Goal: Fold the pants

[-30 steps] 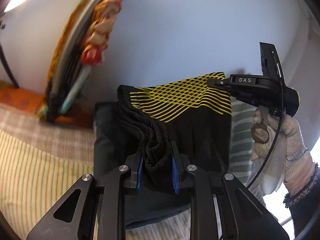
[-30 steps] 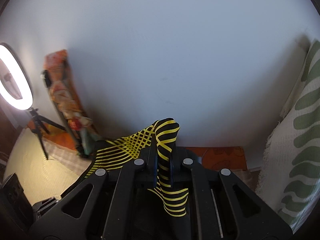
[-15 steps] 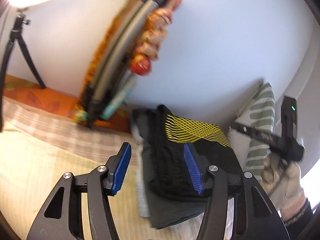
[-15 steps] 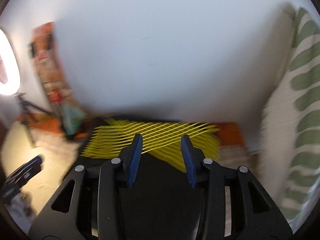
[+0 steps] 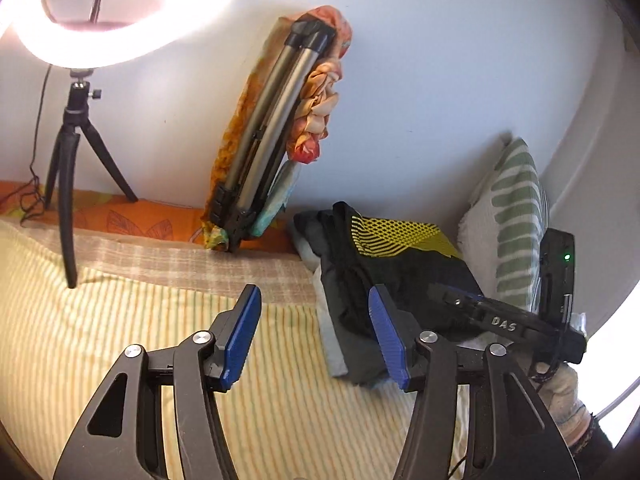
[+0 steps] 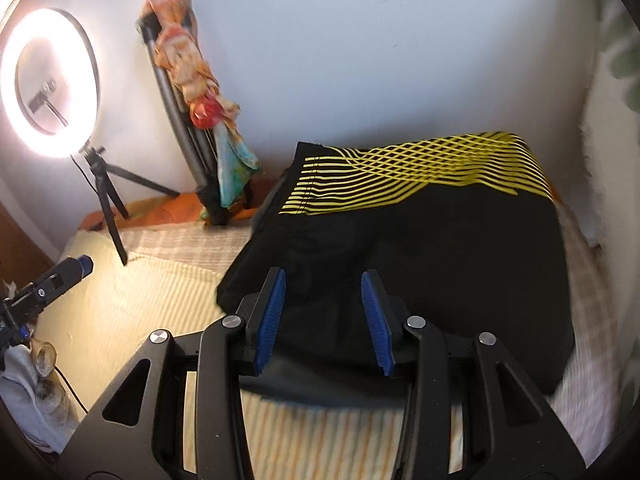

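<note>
The black pants with yellow crossed stripes (image 5: 400, 256) lie folded on top of a stack of folded clothes on the striped bed, near the wall; they also show in the right wrist view (image 6: 420, 248). My left gripper (image 5: 316, 336) is open and empty, drawn back to the left of the stack. My right gripper (image 6: 324, 316) is open and empty, just above the near edge of the pants. The right gripper also shows in the left wrist view (image 5: 508, 324), held by a gloved hand beside the stack.
A ring light on a small tripod (image 5: 76, 152) stands at the back left on the bed (image 5: 120, 320). A folded tripod draped in patterned cloth (image 5: 272, 132) leans on the wall. A green-striped pillow (image 5: 516, 216) stands to the right of the stack.
Both grippers were shut on the pants a second ago. They have let go, opened and pulled back, and the pants now lie flat on the stack.
</note>
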Demonstrator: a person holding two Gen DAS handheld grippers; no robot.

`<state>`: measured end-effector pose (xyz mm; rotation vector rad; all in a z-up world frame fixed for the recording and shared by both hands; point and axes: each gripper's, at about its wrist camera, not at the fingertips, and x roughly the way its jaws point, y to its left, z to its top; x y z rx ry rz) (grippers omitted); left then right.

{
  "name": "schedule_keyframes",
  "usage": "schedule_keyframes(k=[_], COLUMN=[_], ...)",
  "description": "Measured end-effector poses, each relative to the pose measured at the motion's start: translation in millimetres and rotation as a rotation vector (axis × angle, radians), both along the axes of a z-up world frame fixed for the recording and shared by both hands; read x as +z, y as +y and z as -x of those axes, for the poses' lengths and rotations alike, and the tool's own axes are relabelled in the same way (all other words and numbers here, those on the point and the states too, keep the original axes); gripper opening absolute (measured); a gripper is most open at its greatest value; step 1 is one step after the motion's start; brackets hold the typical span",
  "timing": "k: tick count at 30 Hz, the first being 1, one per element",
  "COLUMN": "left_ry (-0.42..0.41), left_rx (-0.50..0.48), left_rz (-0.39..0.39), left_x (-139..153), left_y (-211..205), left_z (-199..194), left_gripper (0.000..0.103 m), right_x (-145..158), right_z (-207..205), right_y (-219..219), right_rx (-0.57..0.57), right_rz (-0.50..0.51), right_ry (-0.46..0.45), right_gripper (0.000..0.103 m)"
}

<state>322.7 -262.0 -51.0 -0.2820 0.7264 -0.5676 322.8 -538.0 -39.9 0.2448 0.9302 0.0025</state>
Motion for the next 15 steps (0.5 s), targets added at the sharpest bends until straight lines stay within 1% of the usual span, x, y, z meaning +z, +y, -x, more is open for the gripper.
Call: schedule_keyframes(k=[2, 5, 6, 7, 8, 9, 11, 13, 15], left_ry=[-0.006, -0.012, -0.016, -0.021, -0.028, -0.031, -0.041, -0.044, -0.048], left_rx=[-0.010, -0.019, -0.018, -0.019, -0.023, -0.028, -0.034, -0.041, -0.049], left_rz=[-0.016, -0.025, -0.027, -0.029, -0.033, -0.036, -0.050, -0.053, -0.050], left_x=[4, 12, 14, 17, 21, 23, 27, 29, 31], left_y=[5, 14, 17, 20, 23, 25, 32, 39, 45], left_z=[10, 25, 30, 36, 42, 47, 59, 69, 79], left_gripper=[0.061, 0.063, 0.066, 0.069, 0.070, 0.072, 0.072, 0.076, 0.078], right_x=[6, 18, 20, 25, 29, 32, 37, 44, 49], right_z=[15, 42, 49, 57, 68, 76, 91, 106, 120], right_y=[3, 13, 16, 19, 23, 26, 33, 39, 48], right_rx=[-0.021, -0.047, -0.056, -0.066, -0.079, -0.089, -0.111, -0.132, -0.155], right_rz=[-0.017, 0.004, 0.010, 0.015, 0.017, 0.017, 0.023, 0.045, 0.065], right_ry=[-0.011, -0.021, -0.022, -0.027, -0.034, -0.037, -0.042, -0.051, -0.057], right_gripper=[0.055, 0.056, 0.058, 0.060, 0.066, 0.070, 0.070, 0.073, 0.083])
